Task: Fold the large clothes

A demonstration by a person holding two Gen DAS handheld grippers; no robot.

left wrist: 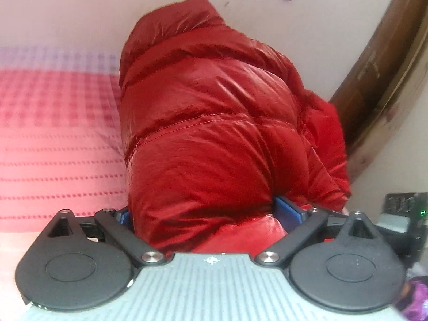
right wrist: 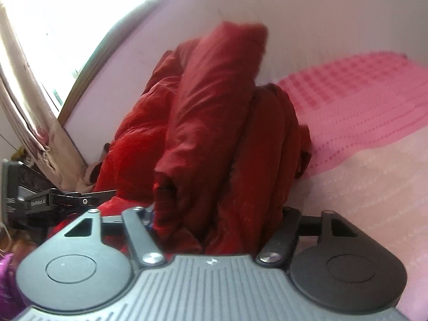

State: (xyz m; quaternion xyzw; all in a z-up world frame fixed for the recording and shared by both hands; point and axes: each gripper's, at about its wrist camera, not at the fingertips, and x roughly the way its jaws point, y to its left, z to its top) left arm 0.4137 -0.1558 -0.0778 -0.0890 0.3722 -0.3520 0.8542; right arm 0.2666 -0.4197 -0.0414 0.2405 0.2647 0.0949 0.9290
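A shiny red puffer jacket fills the middle of the left wrist view, bunched into a thick bundle that rises off the pink bed. My left gripper is shut on its near edge; the blue pads press into the padding. In the right wrist view the same jacket stands in thick folds, a sleeve or collar sticking up. My right gripper is shut on a thick fold of the jacket, its fingertips buried in fabric. The left gripper's body shows at the left edge of that view.
A pink patterned bedspread covers the bed; it also shows in the right wrist view. A pale wall lies behind. A wooden frame and a curtain by a bright window stand beside the bed.
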